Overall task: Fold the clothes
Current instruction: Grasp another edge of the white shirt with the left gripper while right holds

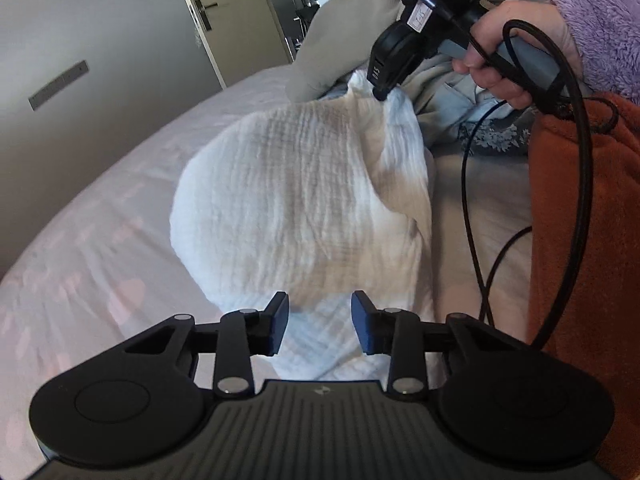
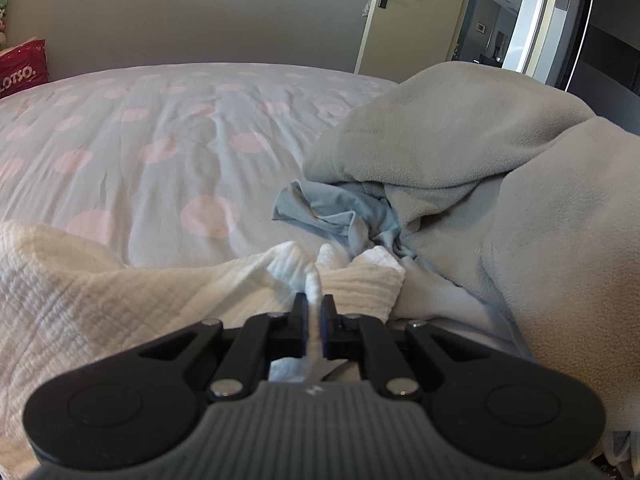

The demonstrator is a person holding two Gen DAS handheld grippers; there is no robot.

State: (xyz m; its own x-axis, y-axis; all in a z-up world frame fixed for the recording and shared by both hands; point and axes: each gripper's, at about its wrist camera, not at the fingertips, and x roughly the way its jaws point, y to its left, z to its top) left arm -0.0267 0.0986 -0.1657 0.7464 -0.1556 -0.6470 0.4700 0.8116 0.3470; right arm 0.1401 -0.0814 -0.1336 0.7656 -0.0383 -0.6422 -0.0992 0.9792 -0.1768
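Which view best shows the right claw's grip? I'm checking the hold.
The right wrist view: the right claw is shut on a pinched fold of the white crinkled cloth. The left wrist view shows it only from afar, its tip at the cloth's far edge.

A bed carries everything here — its pale sheet is printed with large pink dots and lies rumpled in long creases. A white crinkled cloth lies spread across the near part of it. Just beside that, a crumpled light blue garment rests on the sheet, touching a bulky grey fleece blanket heaped along one side. A black cable trails over the bedding near an orange-brown fleece.
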